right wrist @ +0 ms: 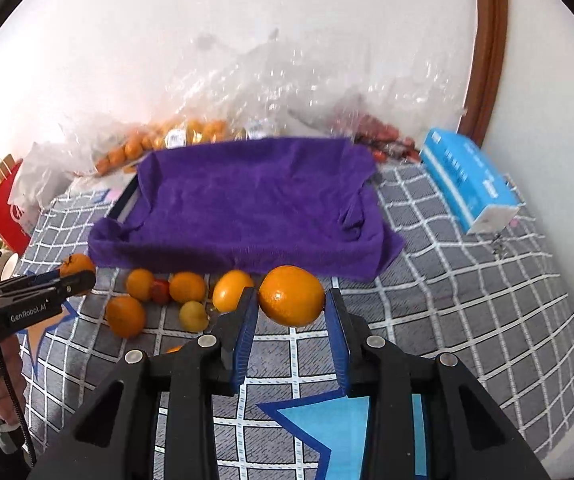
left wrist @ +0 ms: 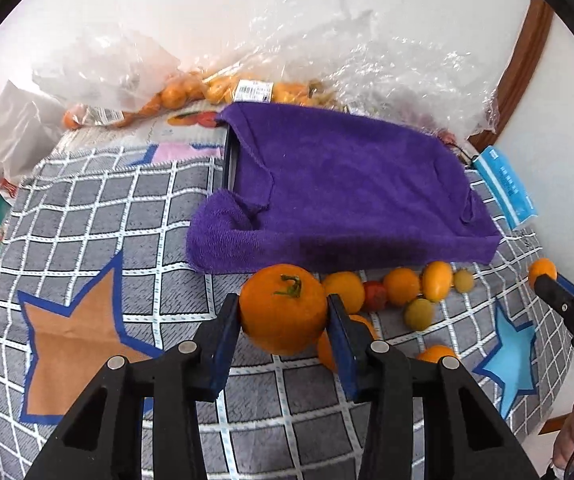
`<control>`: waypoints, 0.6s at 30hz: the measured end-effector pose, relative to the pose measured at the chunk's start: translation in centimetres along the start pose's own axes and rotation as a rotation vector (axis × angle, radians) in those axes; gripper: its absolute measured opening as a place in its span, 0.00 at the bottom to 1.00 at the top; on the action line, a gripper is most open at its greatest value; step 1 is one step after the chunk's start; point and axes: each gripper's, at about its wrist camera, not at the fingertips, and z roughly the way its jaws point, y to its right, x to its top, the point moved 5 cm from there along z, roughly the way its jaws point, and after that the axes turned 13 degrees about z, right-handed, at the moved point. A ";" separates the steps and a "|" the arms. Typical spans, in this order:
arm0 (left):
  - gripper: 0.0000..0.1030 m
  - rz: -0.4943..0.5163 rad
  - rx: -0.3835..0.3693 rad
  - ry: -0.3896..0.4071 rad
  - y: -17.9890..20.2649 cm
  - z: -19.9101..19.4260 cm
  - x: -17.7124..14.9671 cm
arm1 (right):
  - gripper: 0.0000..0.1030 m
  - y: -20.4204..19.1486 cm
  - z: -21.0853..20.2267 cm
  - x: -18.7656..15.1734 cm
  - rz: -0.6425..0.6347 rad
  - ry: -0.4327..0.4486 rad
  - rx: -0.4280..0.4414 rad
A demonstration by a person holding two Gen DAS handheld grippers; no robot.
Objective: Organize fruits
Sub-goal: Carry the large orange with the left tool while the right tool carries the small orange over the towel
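My left camera shows the green stem (left wrist: 291, 285) on the tomato (left wrist: 283, 308) I hold, and an orange star (left wrist: 75, 332) printed on the checked cloth (left wrist: 127, 208). My right camera shows neither of these up close; it shows the blue box (right wrist: 467, 184) whole, at the cloth's right edge, and a red bag (right wrist: 7, 208) at far left.

Behind the loose fruit lies the tray (right wrist: 127, 200), draped in a purple towel (right wrist: 247, 208) whose front fold hangs toward the fruit. Behind it, against the wall, clear bags (left wrist: 191, 88) hold more orange fruit. A row of small fruit (right wrist: 187, 286) sits just in front of the towel: several orange, one red (right wrist: 161, 290), and a couple yellowish.

My left gripper (left wrist: 283, 320) is clamped on the tomato, its blue pads pressing both sides, the fruit raised off the cloth in front of the towel's near left corner. My right gripper (right wrist: 291, 300) is clamped on an orange (right wrist: 291, 295), held clear of the cloth just before the towel's front edge.
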 end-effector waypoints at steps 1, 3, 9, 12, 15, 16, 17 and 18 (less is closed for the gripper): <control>0.39 0.002 0.002 0.009 0.2 -0.6 0.0 | 0.33 0.0 -0.4 0.1 0.001 0.005 0.002; 0.39 0.003 0.002 0.021 0.4 -1.4 0.1 | 0.33 0.0 -1.2 0.4 0.001 0.020 0.006; 0.39 -0.001 0.012 0.055 1.0 -3.7 0.4 | 0.33 -0.2 -2.9 1.1 0.001 0.049 0.010; 0.39 -0.011 0.016 0.072 1.1 -4.5 0.7 | 0.33 -0.6 -3.5 1.4 -0.013 0.062 0.015; 0.39 -0.022 0.024 0.084 1.0 -5.2 1.0 | 0.33 -1.0 -3.7 1.9 -0.025 0.072 0.032; 0.39 -0.025 0.022 0.085 1.0 -5.3 1.1 | 0.33 -1.0 -3.7 2.0 -0.025 0.073 0.037; 0.39 -0.029 0.017 0.085 1.0 -5.5 1.2 | 0.33 -1.2 -3.6 2.2 -0.025 0.074 0.044; 0.39 -0.035 0.010 0.085 1.0 -5.6 1.3 | 0.33 -1.3 -3.5 2.5 -0.025 0.074 0.050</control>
